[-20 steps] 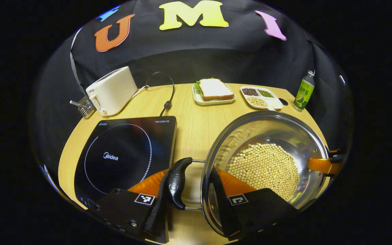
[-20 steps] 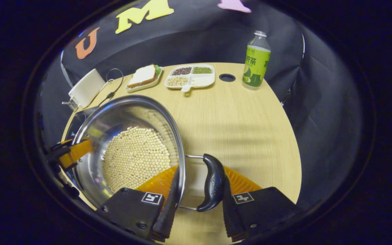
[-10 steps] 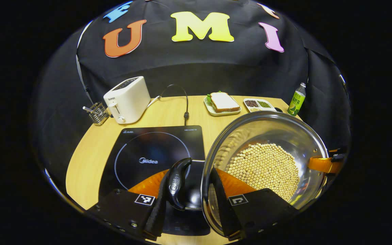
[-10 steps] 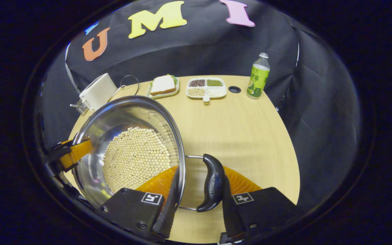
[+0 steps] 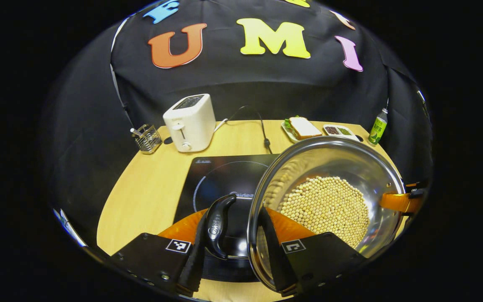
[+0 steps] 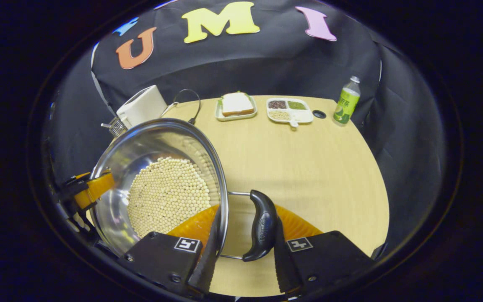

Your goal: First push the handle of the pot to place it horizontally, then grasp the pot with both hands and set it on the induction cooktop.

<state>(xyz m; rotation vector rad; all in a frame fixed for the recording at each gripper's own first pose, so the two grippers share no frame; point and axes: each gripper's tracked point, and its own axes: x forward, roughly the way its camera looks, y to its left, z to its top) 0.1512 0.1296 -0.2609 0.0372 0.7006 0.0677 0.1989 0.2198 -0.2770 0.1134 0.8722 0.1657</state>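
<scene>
The pot [image 5: 329,197], a wide steel vessel with a layer of pale beans [image 5: 325,207] across its bottom, is held above the wooden table [image 5: 141,197] by both grippers, one at each side handle. In the left gripper view, the left gripper [image 5: 233,247] is closed across the pot's left side: one finger presses the outer face of the black handle [image 5: 217,224], the other lies inside the steel wall, so handle and rim are clamped between them. Beneath this handle and the pot's near edge lies the black induction cooktop [image 5: 224,176], partly covered by the pot; whether the pot's base touches the glass cannot be told. In the right gripper view, the right gripper [image 6: 241,247] grips the opposite black handle [image 6: 262,224] in the same manner, one finger inside the rim and one against the handle's outer face, with bare table below it. The left gripper also appears at the far rim in that view [image 6: 84,193]. Toward the back of the table stand a white toaster [image 5: 189,121], a small wire rack [image 5: 146,137] just beside it, a plate with a sandwich [image 6: 236,107], a divided dish of grains [image 6: 289,111] and a green bottle [image 6: 346,100].
</scene>
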